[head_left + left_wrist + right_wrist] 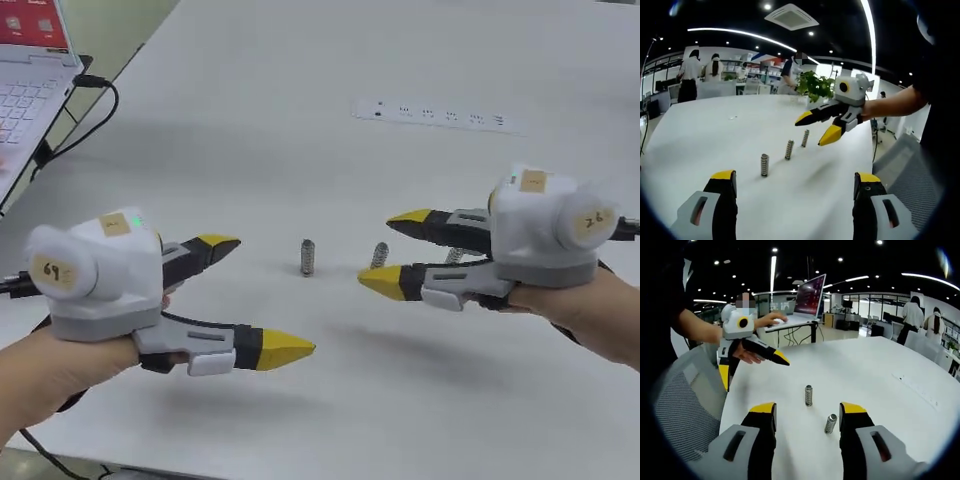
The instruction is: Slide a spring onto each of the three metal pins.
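The left gripper (258, 295) hangs above the near left part of the white table (300, 90), held in the person's left hand (40, 365). Its yellow-tipped jaws are spread wide with nothing between them. The right gripper (390, 248) hangs opposite it in the right hand (590, 305). Its jaws point toward the left gripper and are parted a little less widely, also clamping nothing.

Three springs stand in a row on the table between the two grippers. The left spring (308, 257) stands upright in the open, apart from both grippers. The middle spring (380, 255) leans slightly and sits just behind the right gripper's lower jaw tip in the head view. In the right gripper view it appears in the gap between the jaws, close to one of them, and I cannot tell whether it touches. The right spring (455, 256) is partly hidden behind the right gripper. Whether pins run through the springs cannot be made out.

Farther across the table lies a white power strip (440, 115). Off the table's far left edge is an open laptop (30, 60) with a red screen, and a black cable (100, 110) loops from its side. In the right gripper view a grey mesh chair (685, 405) stands by the table edge. In the left gripper view a green plant (815, 85) stands beyond the table's far end.
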Tool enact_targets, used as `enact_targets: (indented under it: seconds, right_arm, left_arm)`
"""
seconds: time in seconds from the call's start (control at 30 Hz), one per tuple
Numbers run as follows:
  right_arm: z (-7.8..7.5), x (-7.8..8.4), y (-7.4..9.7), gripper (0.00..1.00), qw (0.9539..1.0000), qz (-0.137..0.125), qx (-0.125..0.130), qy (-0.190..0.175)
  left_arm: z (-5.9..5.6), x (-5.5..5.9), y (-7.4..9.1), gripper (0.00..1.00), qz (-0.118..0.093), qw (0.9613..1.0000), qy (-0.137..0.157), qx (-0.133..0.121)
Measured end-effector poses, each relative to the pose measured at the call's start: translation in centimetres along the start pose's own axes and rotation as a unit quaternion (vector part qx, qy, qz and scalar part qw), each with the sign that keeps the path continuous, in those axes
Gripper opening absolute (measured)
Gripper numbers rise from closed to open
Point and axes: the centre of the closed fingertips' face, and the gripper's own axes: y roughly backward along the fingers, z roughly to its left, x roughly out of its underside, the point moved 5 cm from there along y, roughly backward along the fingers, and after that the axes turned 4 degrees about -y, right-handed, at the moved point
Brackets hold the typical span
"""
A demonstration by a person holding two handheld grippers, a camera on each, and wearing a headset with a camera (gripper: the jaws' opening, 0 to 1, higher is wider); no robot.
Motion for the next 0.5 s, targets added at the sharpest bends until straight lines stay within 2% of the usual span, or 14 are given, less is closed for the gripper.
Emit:
enact_targets:
  seconds: [0.1,0.17,0.33,0.37,0.47,0.5]
  right_arm:
    - [0.1,0.4,1.2,0.57,0.9999,-0.009,0.007,-0.010]
    - [0.2,0.6,2.0,0.62,0.9993,-0.024,0.012,-0.025]
    - [1.1,2.1,3.9,0.71,0.9988,-0.029,0.018,-0.034]
    - [1.1,2.3,4.2,0.73,0.9984,-0.035,0.019,-0.041]
    - [1.1,2.8,5.8,0.85,0.9938,-0.072,0.037,-0.076]
    - [1.1,3.0,6.2,0.89,0.9938,-0.074,0.037,-0.074]
  left_arm:
    - [-0.2,-0.3,-0.2,0.95,-0.004,0.9999,-0.008,0.005]
    - [-0.3,-0.5,-0.3,0.95,-0.010,0.9999,-0.010,0.006]
    - [-0.5,-0.8,-0.2,0.96,-0.012,0.9998,-0.016,0.008]
    - [-0.4,-0.9,-0.2,0.97,-0.015,0.9996,-0.023,0.005]
    - [-0.4,-1.0,-0.1,0.98,-0.020,0.9996,-0.020,0.004]
    - [-0.4,-1.1,-0.1,0.98,-0.022,0.9995,-0.022,0.005]
